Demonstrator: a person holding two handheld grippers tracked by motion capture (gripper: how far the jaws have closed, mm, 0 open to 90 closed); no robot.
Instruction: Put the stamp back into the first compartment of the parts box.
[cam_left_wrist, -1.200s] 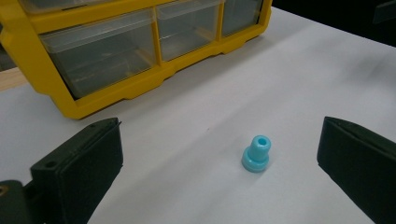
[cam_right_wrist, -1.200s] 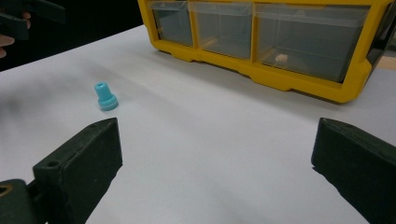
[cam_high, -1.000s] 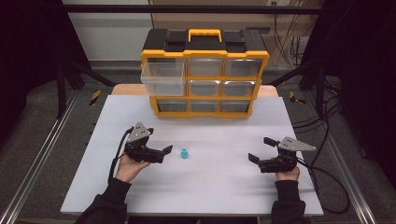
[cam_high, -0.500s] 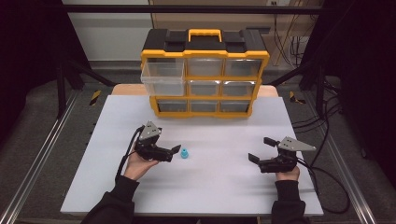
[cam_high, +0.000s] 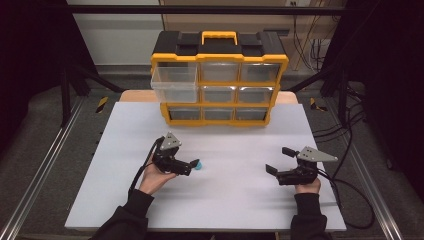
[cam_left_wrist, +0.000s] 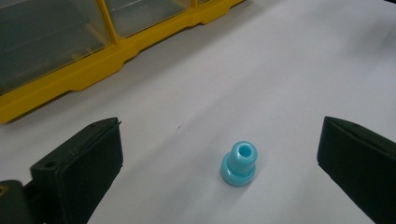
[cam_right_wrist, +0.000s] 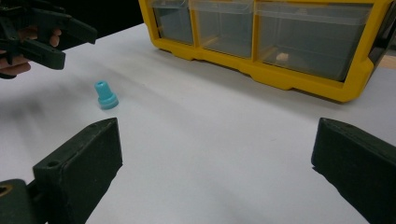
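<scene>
I am at the reaching step. My left claw (cam_high: 192, 166) is spread wide and comes up to the little blue peg (cam_high: 198, 164) on the white bench (cam_high: 230, 200). The peg stands upright on its wide foot, near the middle of the bench and well in front of the yellow drawer box (cam_high: 219, 80). It is not held yet.

In the left gripper view the blue peg (cam_left_wrist: 239, 164) sits between the two black jaws, closer to the right one, and touches neither. I think the next move is to slide the claw forward a bit so the peg is in the middle, then press the jaws together gently. The peg is small and round, so it could tip or roll away if one jaw bumps it first.

My right claw (cam_high: 279, 161) is spread too, holds nothing, and rests far off on the right side of the bench.

The high view shows one clear drawer (cam_high: 175, 82) at the top left pulled out, maybe for the peg. The right gripper view shows a small pale thing (cam_right_wrist: 282, 57) in a bottom drawer, too blurry to name.
</scene>
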